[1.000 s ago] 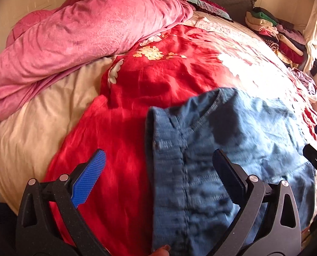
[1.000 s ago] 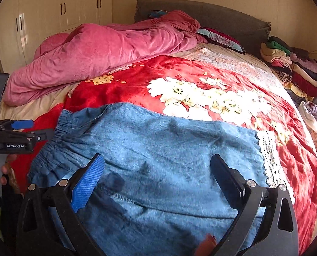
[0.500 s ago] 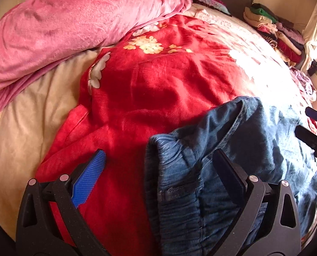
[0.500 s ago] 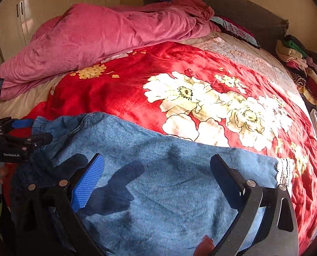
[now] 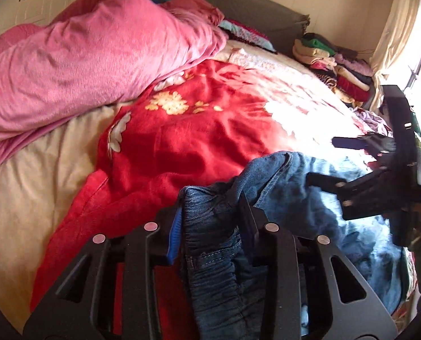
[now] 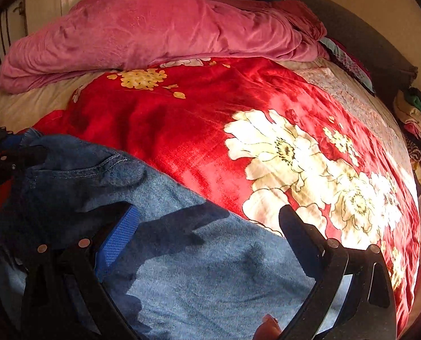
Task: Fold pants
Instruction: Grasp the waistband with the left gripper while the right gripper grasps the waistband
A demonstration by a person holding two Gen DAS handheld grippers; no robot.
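Note:
Blue denim pants [image 6: 196, 269] lie on a red flowered blanket [image 6: 196, 130] at the near side of the bed. My left gripper [image 5: 210, 221] is shut on the gathered elastic waistband [image 5: 210, 226] and holds it bunched up. My right gripper [image 6: 207, 226] is open, its fingers spread wide over the flat denim. In the left wrist view the right gripper [image 5: 332, 164] shows at the right over the pants [image 5: 309, 198]. The left gripper shows at the left edge of the right wrist view [image 6: 3, 164].
A pink quilt [image 5: 83, 56] is heaped at the back left of the bed. A stack of folded clothes [image 5: 332, 65] stands at the back right by a curtain. A grey headboard [image 5: 253, 11] runs behind. Cream sheet [image 5: 26, 170] shows at left.
My left gripper has closed on the waistband and lifted it, bunching the denim. My right gripper has stayed open and shifted over the pants toward the waist end.

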